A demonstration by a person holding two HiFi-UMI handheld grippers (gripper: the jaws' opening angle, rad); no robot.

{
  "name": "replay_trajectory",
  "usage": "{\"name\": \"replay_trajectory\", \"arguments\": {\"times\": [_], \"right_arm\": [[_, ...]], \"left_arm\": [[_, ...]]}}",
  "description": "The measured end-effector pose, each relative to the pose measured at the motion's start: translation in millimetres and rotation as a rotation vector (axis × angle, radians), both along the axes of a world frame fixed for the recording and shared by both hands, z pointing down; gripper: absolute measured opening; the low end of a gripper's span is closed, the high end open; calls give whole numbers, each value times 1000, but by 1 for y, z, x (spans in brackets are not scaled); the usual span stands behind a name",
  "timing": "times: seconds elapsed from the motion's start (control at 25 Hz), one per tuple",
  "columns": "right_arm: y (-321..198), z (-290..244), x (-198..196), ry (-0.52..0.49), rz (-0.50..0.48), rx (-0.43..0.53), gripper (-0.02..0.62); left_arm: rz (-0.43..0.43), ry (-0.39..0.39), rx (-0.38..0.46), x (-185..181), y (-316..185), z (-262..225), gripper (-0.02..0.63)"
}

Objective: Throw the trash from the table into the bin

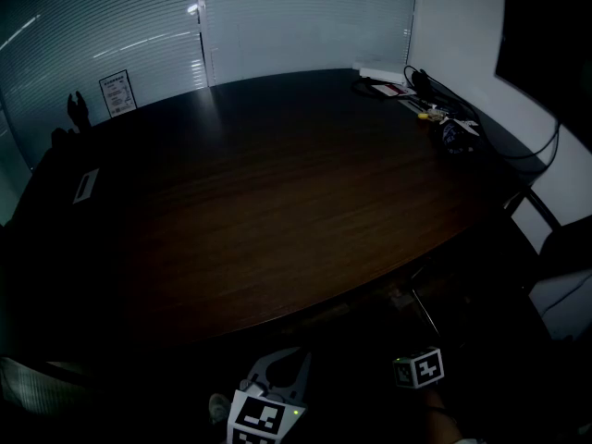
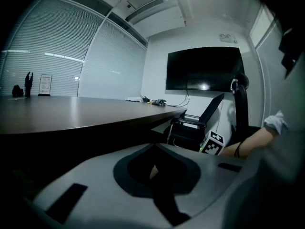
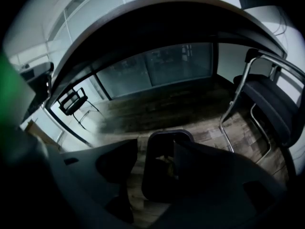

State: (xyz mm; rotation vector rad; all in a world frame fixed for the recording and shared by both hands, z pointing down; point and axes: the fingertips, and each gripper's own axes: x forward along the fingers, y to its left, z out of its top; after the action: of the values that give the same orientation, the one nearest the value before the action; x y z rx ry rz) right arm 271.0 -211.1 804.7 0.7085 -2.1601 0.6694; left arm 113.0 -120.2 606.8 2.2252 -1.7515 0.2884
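In the right gripper view a black bin (image 3: 153, 182) stands on the wooden floor under the table's edge. A crumpled yellowish scrap of trash (image 3: 167, 161) lies inside it. My right gripper (image 3: 156, 149) hangs over the bin and points down into it. Its jaws stand apart, open, with nothing between them. In the head view only its marker cube (image 1: 418, 368) shows, below the near table edge. My left gripper (image 1: 289, 366) is low beside it. In the left gripper view its jaws (image 2: 152, 147) meet at the tips, shut and empty.
The big dark wooden table (image 1: 277, 202) fills the head view. Cables and small items (image 1: 437, 116) and papers (image 1: 379, 78) lie at its far right. A framed sign (image 1: 117, 92) stands far left. An office chair (image 3: 267, 99) is right of the bin.
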Motion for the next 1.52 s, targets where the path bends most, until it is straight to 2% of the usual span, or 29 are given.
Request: {"name": "replay_trajectory", "arguments": {"times": [0.16, 0.4, 0.56, 0.76, 0.88, 1.08, 1.28, 1.52], "right_arm": [[4, -52, -2, -98, 37, 93, 222], [26, -219, -37, -305, 16, 277, 219], [39, -328, -72, -397, -24, 418, 142], [60, -408, -101, -457, -54, 525, 41], [86, -436, -119, -483, -91, 519, 8], [140, -463, -151, -509, -191, 497, 6], [169, -468, -166, -523, -247, 494, 6], [169, -475, -169, -530, -261, 500, 6]], "left_arm": [[-6, 13, 6, -3, 4, -20, -2], [-44, 28, 30, -20, 23, -88, -2], [-96, 15, 82, -43, 43, -150, -2], [-178, -8, 128, -73, 71, -203, -2], [-241, -19, 133, -91, 93, -223, -2], [-363, -21, 144, -121, 132, -241, -2], [-393, -31, 163, -120, 146, -252, -2], [-393, -42, 184, -118, 137, -265, -2]]}}
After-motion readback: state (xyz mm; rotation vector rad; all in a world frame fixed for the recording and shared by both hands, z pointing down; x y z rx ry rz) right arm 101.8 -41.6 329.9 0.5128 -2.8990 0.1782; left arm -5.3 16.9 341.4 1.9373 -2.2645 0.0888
